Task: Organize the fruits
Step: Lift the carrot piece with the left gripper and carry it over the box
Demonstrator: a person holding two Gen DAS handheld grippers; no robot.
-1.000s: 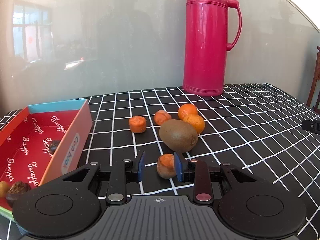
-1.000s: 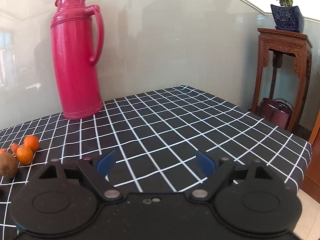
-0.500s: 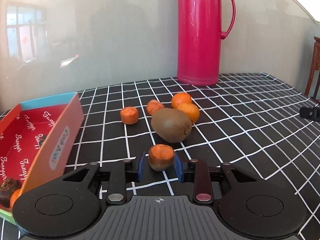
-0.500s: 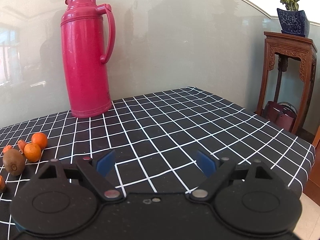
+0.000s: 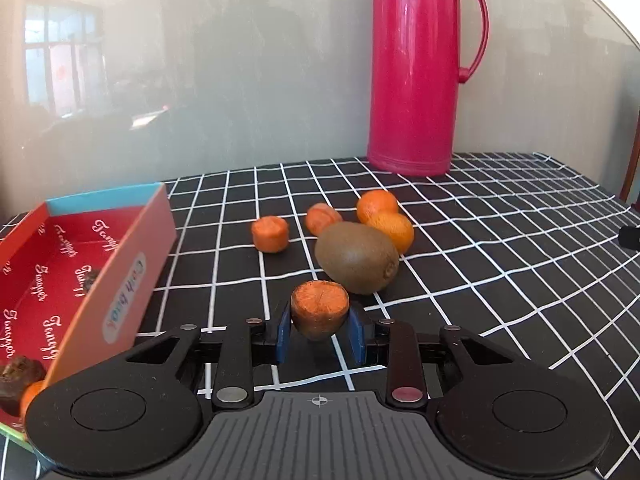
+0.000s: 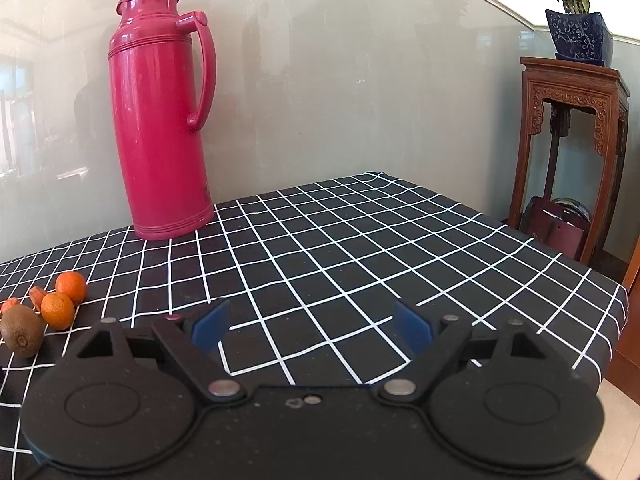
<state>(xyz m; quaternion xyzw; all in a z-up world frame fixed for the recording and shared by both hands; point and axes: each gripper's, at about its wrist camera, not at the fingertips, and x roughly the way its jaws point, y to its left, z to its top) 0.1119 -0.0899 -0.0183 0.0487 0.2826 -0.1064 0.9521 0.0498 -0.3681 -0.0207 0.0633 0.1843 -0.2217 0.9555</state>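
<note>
My left gripper (image 5: 319,330) is shut on a small orange-brown fruit piece (image 5: 319,307) and holds it just above the checked cloth. Behind it lie a kiwi (image 5: 356,258), two small oranges (image 5: 390,229) and two more orange pieces (image 5: 270,234). A red box (image 5: 132,264) with a few dark and orange fruits inside stands at the left. My right gripper (image 6: 312,330) is open and empty over the cloth; the kiwi (image 6: 22,330) and oranges (image 6: 58,310) show at its far left.
A tall pink thermos (image 5: 416,68) stands at the back of the table by the wall, also in the right wrist view (image 6: 160,128). The table's right edge (image 6: 612,320) drops off near a wooden stand (image 6: 572,140) with a potted plant.
My left gripper closed on the orange-brown piece and lifted it a little off the cloth. The right gripper shifted so the thermos and fruits sit further right in its view.
</note>
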